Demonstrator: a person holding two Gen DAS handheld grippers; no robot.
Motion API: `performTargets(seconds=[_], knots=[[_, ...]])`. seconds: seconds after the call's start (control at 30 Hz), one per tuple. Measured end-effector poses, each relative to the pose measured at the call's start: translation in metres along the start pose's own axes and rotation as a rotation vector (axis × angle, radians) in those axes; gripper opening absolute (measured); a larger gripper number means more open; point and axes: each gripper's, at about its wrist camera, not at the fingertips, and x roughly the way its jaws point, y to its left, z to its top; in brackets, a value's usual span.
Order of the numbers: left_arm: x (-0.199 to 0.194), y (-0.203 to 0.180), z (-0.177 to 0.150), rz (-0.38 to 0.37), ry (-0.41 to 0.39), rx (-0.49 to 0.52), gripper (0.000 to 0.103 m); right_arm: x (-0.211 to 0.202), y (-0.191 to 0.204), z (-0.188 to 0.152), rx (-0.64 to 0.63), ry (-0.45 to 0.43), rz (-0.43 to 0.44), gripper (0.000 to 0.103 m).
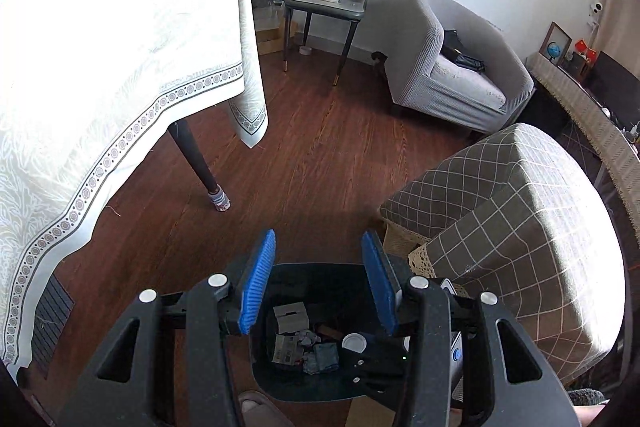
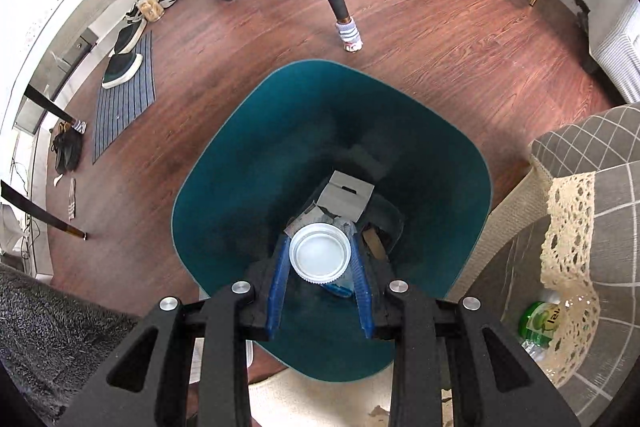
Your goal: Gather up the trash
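Observation:
A teal trash bin (image 2: 240,163) stands on the wood floor and holds cardboard scraps (image 2: 347,198) and crumpled paper. My right gripper (image 2: 320,239) is over the bin's mouth, shut on a white plastic lid (image 2: 319,252). My left gripper (image 1: 320,251) is open and empty above the same bin (image 1: 280,387). In the left wrist view the lid (image 1: 353,342) and the scraps (image 1: 292,315) show inside the bin, with the right gripper's black body beside them.
A table with a white cloth (image 1: 100,47) stands at left, its sock-covered leg (image 2: 349,35) just beyond the bin. A checked ottoman (image 1: 520,219) is at right, a grey armchair (image 1: 452,67) behind. Shoes and a mat (image 2: 124,95) lie at left.

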Motion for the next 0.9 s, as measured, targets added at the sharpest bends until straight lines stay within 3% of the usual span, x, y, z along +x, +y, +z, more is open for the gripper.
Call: performTargets(seconds=[0.03,0.13,0.53,0.63,0.9], knots=[[0.000,-0.001,-0.001,-0.003,0.000,0.003,0.048,0.001,0.000,0.000,0.000,0.005,0.001,0.031],[0.002,-0.006,0.000,-0.006,0.001,0.013,0.048,-0.002,0.001,-0.004,0.003,-0.007,-0.001,0.054],[0.001,-0.032,0.005,-0.007,-0.018,0.049,0.050,-0.035,-0.006,-0.008,-0.013,-0.081,-0.009,0.055],[-0.007,-0.039,0.007,-0.005,-0.039,0.058,0.058,-0.053,-0.004,-0.008,-0.032,-0.118,-0.028,0.055],[-0.041,-0.049,0.001,-0.006,-0.099,0.093,0.073,-0.123,-0.007,-0.017,-0.016,-0.280,-0.125,0.068]])
